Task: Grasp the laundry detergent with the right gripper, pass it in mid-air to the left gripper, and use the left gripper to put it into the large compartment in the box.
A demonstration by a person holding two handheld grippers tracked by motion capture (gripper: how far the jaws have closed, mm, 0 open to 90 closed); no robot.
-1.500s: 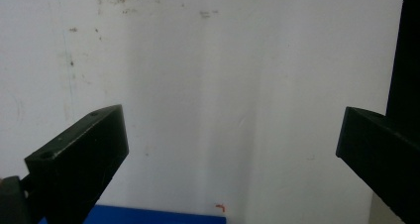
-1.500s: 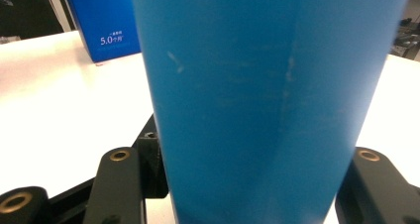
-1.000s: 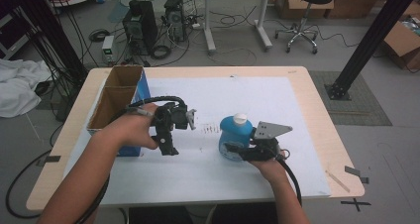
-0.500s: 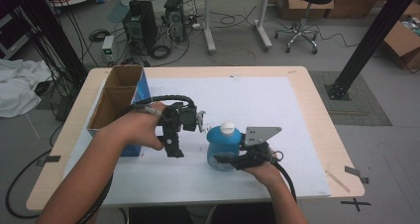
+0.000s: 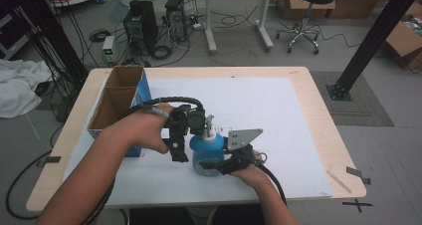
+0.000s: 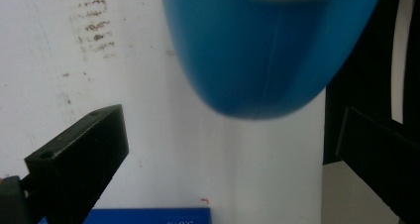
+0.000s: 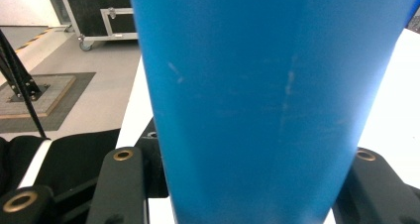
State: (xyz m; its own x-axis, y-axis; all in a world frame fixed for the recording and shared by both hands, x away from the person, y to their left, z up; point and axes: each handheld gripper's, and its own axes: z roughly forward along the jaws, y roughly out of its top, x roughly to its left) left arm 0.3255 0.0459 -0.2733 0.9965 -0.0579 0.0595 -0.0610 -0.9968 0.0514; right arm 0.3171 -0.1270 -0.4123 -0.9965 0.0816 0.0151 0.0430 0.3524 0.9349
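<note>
The right tool (image 5: 215, 166) is pinching the blue bottle (image 5: 207, 150) near the table's (image 5: 298, 135) front edge, the left tool (image 5: 180, 148), jaws spread, is hovering alongside, the cardboard box (image 5: 117, 105) beyond is waiting, so nothing looks finished, and no label is reading clearly.

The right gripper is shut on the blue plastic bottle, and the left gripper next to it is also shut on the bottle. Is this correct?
Not quite. The right gripper is shut on the blue plastic bottle, but the left gripper is open: the left gripper view shows its jaws spread wide, the bottle ahead of them, not clamped.
</note>
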